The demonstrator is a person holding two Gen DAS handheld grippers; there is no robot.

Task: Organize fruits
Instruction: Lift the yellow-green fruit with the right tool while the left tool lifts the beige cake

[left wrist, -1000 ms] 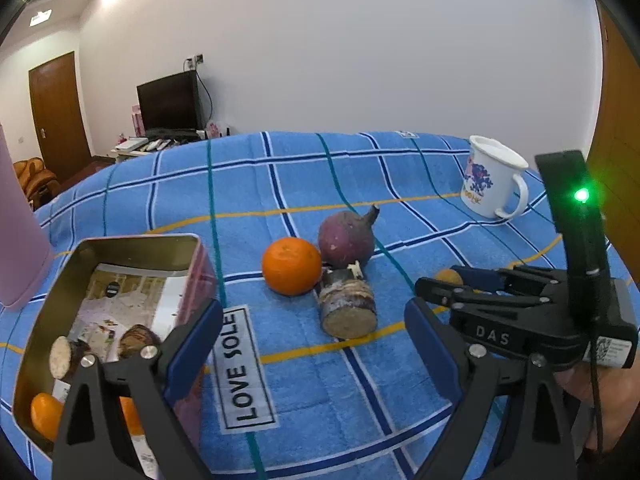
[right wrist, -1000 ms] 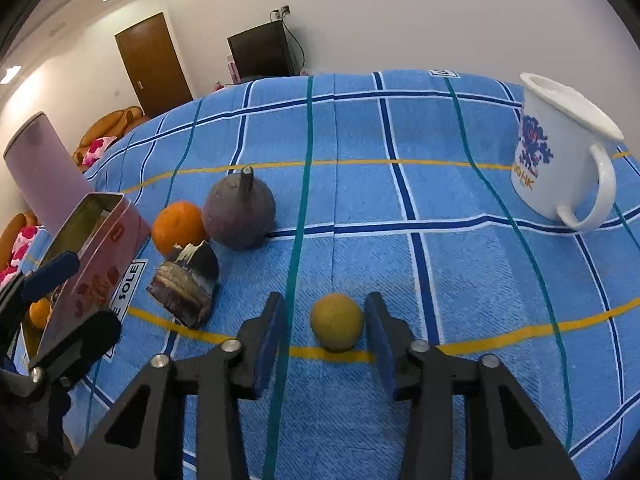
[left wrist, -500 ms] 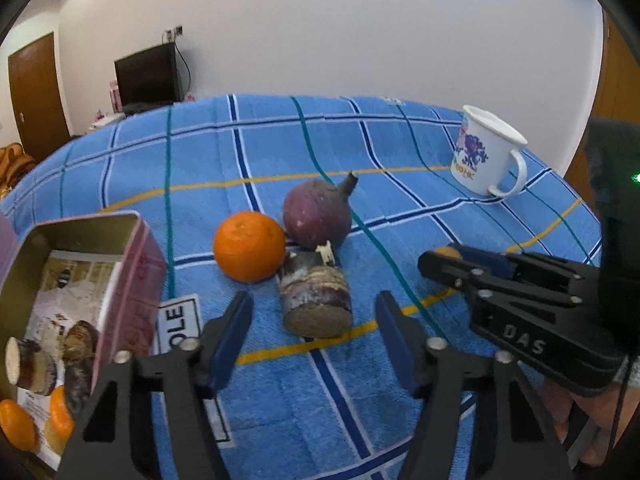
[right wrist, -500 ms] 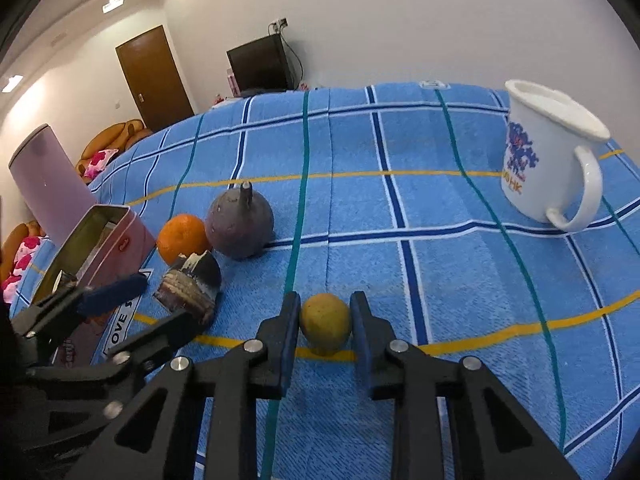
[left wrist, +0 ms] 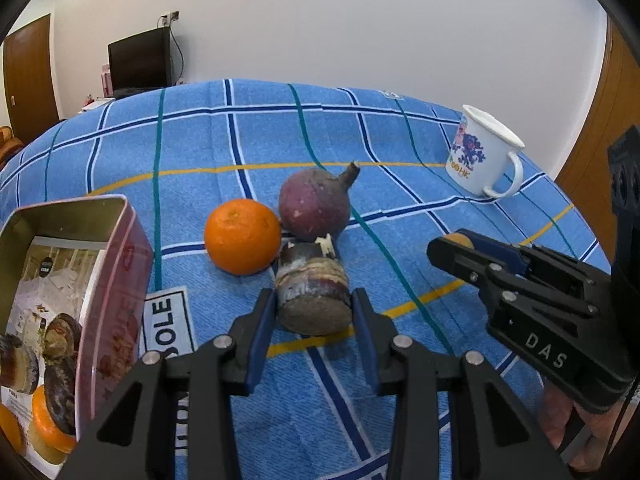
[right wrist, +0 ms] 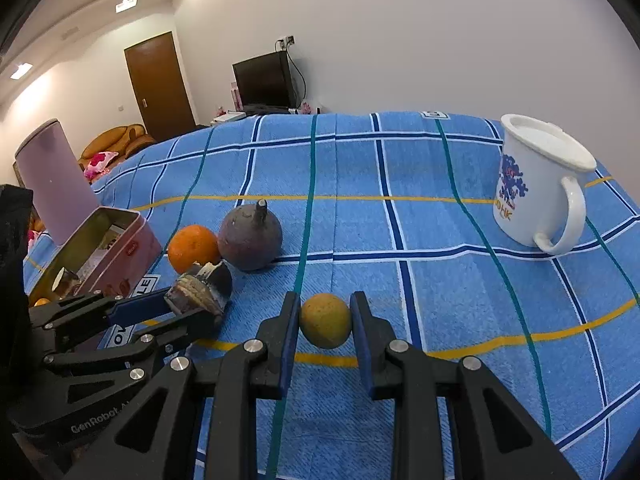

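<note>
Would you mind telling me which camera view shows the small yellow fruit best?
The right wrist view: the small yellow fruit sits whole between the right gripper pads, which touch both its sides. In the left wrist view only a sliver of it peeks from behind that gripper's fingers.

Orange (left wrist: 242, 236), purple root (left wrist: 314, 206) crowd behind taro (left wrist: 312, 296).

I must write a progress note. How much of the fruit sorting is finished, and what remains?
Partly done. The tin box already holds several pieces. In hand: the left gripper is closed around the brown cut piece, and the right gripper is closed around the small yellow fruit; both still sit on the blue cloth. Left: the orange and the purple round vegetable.
</note>
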